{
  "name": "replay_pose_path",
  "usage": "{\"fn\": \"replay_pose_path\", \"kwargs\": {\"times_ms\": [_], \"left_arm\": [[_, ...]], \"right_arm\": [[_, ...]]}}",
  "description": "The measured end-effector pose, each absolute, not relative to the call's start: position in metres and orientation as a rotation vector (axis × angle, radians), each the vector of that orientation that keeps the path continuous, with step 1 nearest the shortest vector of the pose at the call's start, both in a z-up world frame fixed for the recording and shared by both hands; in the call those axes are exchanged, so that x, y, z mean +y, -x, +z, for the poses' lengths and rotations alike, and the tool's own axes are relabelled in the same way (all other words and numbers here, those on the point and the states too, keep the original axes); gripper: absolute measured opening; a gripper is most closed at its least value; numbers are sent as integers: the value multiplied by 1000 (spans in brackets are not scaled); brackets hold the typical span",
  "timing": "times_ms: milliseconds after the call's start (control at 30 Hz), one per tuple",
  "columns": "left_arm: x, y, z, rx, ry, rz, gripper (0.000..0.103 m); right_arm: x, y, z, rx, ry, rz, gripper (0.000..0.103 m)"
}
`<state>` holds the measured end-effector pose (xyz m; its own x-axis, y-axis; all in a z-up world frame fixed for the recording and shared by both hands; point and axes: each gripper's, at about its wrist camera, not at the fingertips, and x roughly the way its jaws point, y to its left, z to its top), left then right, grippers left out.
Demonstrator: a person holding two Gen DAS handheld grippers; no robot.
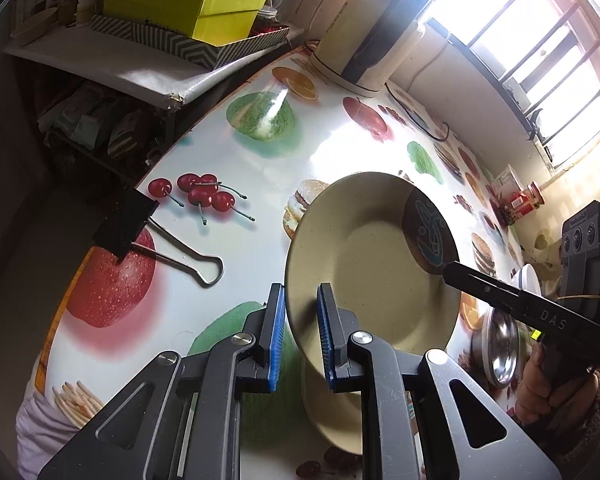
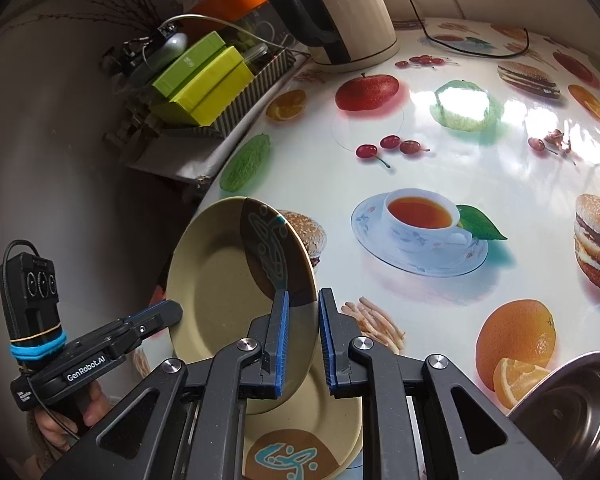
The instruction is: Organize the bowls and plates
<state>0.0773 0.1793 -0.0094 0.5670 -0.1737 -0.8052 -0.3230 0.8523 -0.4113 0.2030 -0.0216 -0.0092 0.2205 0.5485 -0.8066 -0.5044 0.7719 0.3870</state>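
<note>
Plate (image 1: 364, 264): tilted in the air above a second plate (image 2: 320, 432).
Left tool (image 1: 302, 332): clenched on plate's near rim.
Right tool (image 2: 303, 340): clenched on opposite rim.
Risk: uneven pull twists plate loose onto surface (image 2: 460, 152).

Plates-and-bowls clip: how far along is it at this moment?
Done: one beige plate lies flat on the table. In hand: a second matching plate, tilted above the first, gripped at opposite rims by the left tool and right tool. Left: setting it down, presumably onto the first, and then sorting the steel bowl at the table's edge.
</note>
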Motion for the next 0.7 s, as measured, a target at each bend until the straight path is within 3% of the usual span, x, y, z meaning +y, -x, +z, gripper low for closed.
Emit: {"fn": "replay_pose_path", "kwargs": {"times_ms": [700], "left_arm": [[151,-52,-17,1019,540,61,17]], "right_arm": [[-53,-160,-16,1137,-47,699,15]]}}
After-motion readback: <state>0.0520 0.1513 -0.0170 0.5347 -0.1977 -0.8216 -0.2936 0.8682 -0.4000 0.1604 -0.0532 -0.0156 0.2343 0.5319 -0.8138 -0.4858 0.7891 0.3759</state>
